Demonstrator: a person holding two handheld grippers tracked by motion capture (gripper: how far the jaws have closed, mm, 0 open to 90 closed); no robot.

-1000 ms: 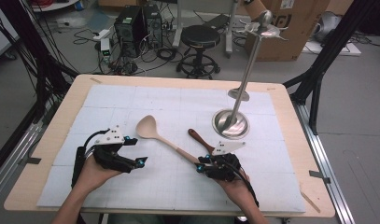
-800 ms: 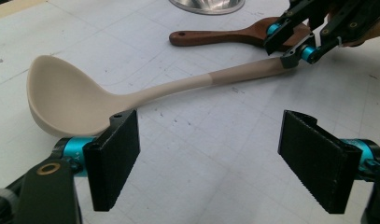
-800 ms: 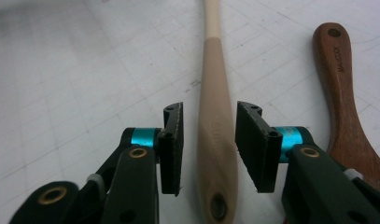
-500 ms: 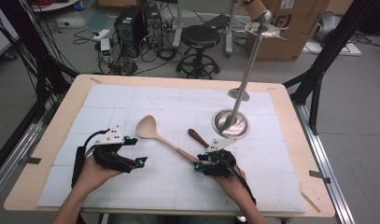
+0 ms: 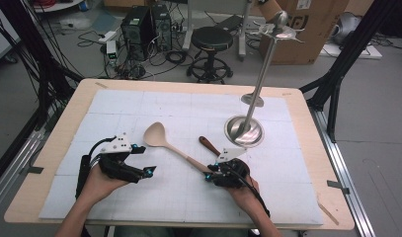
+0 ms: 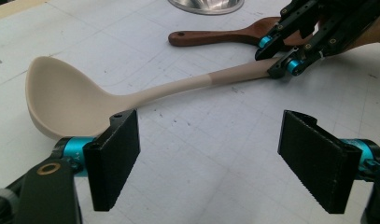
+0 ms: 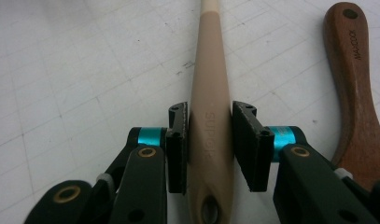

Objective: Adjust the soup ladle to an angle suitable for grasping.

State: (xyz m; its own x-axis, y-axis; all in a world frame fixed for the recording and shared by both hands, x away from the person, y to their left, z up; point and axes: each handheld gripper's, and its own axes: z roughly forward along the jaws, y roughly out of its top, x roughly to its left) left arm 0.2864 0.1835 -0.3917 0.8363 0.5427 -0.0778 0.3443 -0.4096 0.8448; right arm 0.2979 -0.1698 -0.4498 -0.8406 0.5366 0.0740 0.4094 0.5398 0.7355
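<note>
A beige ladle (image 5: 156,136) lies on the white mat, its bowl towards the left hand and its handle running to the right hand. My right gripper (image 7: 210,119) has its jaws on either side of the handle's (image 7: 210,84) end. They have just been closing, and both pads touch it. My left gripper (image 6: 208,158) stands open above the mat with nothing between its pads, and the ladle's bowl (image 6: 61,93) lies just ahead to its left. In the high view the left gripper (image 5: 141,160) sits left of the ladle, and the right gripper (image 5: 212,173) is at the handle's tip.
A dark wooden utensil (image 5: 208,145) lies beside the ladle handle, close to the right gripper; its handle (image 7: 355,84) runs parallel. A metal stand with a round base (image 5: 244,132) and a tall pole rises at the back right. The white mat (image 5: 139,103) covers the wooden table.
The right hand has shifted slightly along the ladle handle. The left hand and the ladle have stayed where they were.
</note>
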